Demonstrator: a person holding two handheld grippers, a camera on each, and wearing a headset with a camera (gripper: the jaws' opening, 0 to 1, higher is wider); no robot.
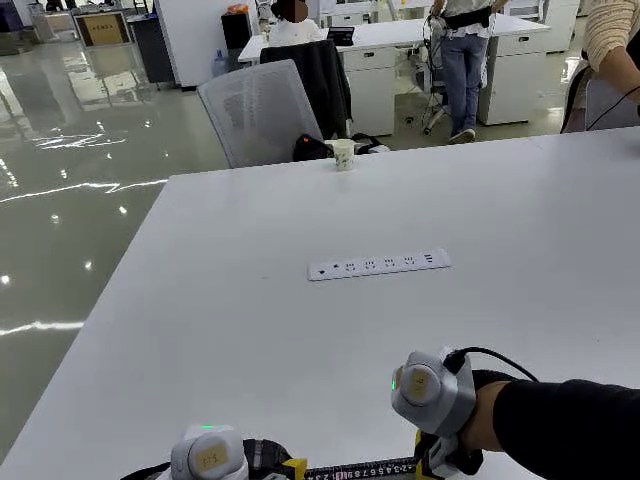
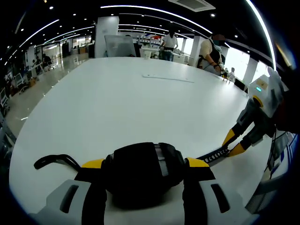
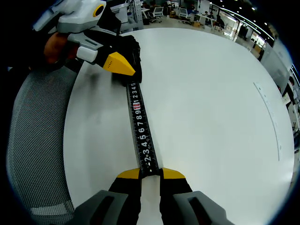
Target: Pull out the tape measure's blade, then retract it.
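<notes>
The tape measure (image 2: 140, 176) is seen at the near edge of the white table (image 1: 300, 180), with its blade (image 3: 140, 126) drawn out. The long axis of the blade runs left to right along that edge: the case is at the left end and the tip at the right. The blade is a flat, narrow black strip printed with white numerals and a red mark partway along, and it lies low over the tabletop.

The left gripper (image 2: 145, 163) is held spread to the width of the rounded black case, which is clamped between its yellow-tipped jaws. A thin black strap (image 2: 51, 161) loops out from the case to the left and rests on the table. The right gripper (image 3: 151, 174) is nearly closed, its yellow tips pinched on the blade's tip.

The tabletop is smooth and matte. Farther across it a flat white power strip (image 1: 378, 265) lies well apart from the grippers. At the far edge a paper cup (image 1: 343, 153) stands upright, and behind it a grey mesh-backed chair (image 1: 260, 110) is drawn up to the table.
</notes>
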